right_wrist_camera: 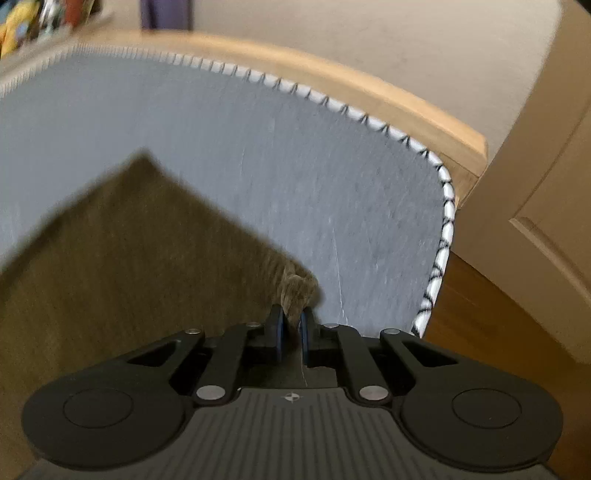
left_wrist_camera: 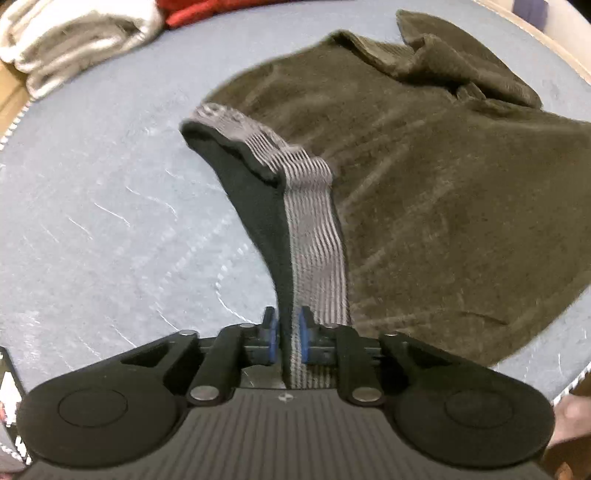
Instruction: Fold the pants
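Olive-brown corduroy pants [left_wrist_camera: 424,192] lie spread on a grey felt mat [left_wrist_camera: 92,221]. Their grey striped elastic waistband [left_wrist_camera: 317,236], with black lining beside it, rises from the cloth into my left gripper [left_wrist_camera: 287,332], which is shut on it. The far end of the pants is bunched at the upper right. In the right wrist view the pants [right_wrist_camera: 110,266] fill the lower left, and my right gripper [right_wrist_camera: 292,332] is shut on a corner of the fabric, lifted a little off the mat [right_wrist_camera: 295,166].
Folded white cloth [left_wrist_camera: 66,40] and a red garment [left_wrist_camera: 207,11] sit at the mat's far left. The mat has a stitched white edge [right_wrist_camera: 443,206] on a wooden table [right_wrist_camera: 406,110]. Beyond the table's right edge are a wooden floor [right_wrist_camera: 498,314] and a beige door [right_wrist_camera: 546,221].
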`<state>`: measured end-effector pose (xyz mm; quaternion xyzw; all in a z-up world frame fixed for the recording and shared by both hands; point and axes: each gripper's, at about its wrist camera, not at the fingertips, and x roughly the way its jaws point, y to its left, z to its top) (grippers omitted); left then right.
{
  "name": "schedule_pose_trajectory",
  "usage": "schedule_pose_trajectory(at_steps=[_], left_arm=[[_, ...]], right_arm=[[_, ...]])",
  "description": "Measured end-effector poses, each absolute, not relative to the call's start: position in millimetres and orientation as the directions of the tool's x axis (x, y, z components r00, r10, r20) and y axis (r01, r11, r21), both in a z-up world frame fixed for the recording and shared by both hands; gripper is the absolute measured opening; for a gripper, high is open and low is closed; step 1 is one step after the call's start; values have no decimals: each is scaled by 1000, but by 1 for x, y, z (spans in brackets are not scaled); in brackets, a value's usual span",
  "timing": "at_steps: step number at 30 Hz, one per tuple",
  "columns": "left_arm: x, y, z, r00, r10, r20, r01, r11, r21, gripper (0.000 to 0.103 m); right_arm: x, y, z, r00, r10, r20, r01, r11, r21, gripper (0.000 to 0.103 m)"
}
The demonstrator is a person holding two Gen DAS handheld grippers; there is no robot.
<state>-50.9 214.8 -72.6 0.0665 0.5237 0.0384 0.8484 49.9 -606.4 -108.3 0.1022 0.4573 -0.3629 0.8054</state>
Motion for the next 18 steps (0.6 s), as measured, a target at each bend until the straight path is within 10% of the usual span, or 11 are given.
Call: schedule_pose_trajectory(at_steps=[6, 18], left_arm=[[-55, 188, -30, 619, 110, -777, 24, 987, 159, 51], [-65, 129, -72, 426, 3, -905, 236, 965, 115, 66]], right_arm=[[44, -593, -73, 377, -597, -708, 734, 658, -165, 48], [66, -525, -56, 593, -322, -738, 424, 904, -53, 51]])
